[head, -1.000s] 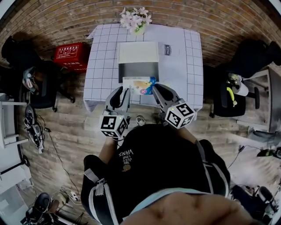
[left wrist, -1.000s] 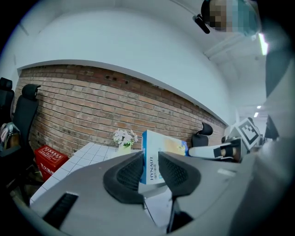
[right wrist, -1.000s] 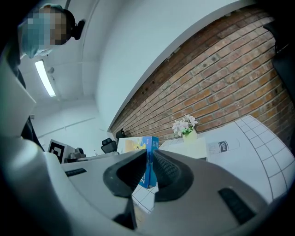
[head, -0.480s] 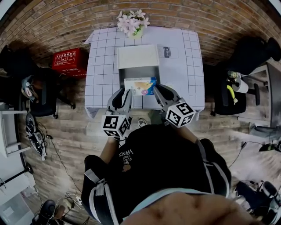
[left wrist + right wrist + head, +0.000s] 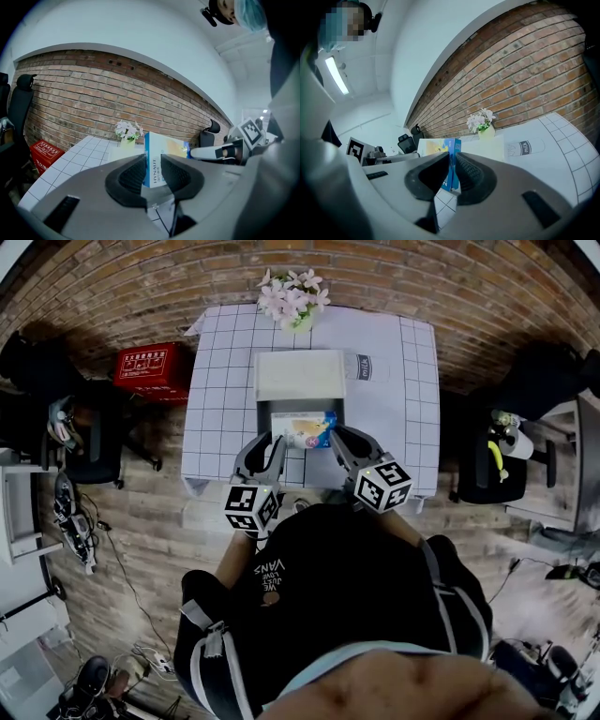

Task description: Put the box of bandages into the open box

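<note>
Bandage box (image 5: 301, 429) sits clamped endwise between left gripper (image 5: 271, 443) and right gripper (image 5: 338, 439).

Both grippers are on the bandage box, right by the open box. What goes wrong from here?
1. The left gripper and right gripper each pinch only one end of the bandage box, so an uneven release may tip it.
2. It looks almost as wide as the mouth of the open box, so an end could catch on the rim.

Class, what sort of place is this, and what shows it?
Probably an office or lab workroom: black office chairs beside the cloth-covered table, a bare brick wall, and cables trailing over the wooden floor.
</note>
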`<move>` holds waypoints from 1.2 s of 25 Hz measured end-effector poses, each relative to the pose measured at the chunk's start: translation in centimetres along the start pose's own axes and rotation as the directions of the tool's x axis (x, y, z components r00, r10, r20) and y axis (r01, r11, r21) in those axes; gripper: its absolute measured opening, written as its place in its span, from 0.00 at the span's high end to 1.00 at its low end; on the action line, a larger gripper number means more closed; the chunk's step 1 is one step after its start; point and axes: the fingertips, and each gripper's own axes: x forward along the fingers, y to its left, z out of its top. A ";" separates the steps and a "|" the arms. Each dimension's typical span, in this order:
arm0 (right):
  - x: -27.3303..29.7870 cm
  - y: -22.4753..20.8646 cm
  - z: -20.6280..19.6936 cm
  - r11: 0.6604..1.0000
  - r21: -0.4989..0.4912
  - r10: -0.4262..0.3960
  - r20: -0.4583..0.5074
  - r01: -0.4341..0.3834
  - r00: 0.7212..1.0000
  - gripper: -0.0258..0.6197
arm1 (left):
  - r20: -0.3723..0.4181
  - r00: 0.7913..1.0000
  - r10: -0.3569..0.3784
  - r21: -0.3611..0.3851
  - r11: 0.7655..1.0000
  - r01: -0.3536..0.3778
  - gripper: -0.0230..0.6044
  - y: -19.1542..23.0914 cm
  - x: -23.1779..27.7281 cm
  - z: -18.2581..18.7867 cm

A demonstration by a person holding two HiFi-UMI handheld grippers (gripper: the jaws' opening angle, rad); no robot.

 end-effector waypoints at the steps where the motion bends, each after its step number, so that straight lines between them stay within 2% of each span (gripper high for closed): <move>1: 0.2 -0.3 -0.1 1.000 0.002 0.000 -0.009 0.000 1.000 0.90 | -0.008 1.000 0.003 -0.003 1.000 -0.003 0.79 0.1 0.3 -0.2; 22: 3.9 -4.4 -3.7 1.000 -0.013 -0.021 -0.175 0.019 0.984 0.90 | -0.154 0.986 0.065 -0.052 0.996 -0.073 0.80 2.5 4.0 -4.6; 30: 4.7 -5.3 -4.9 0.998 -0.044 -0.046 -0.253 0.036 0.966 0.90 | -0.248 0.966 0.069 -0.067 0.994 -0.088 0.81 3.1 5.0 -6.1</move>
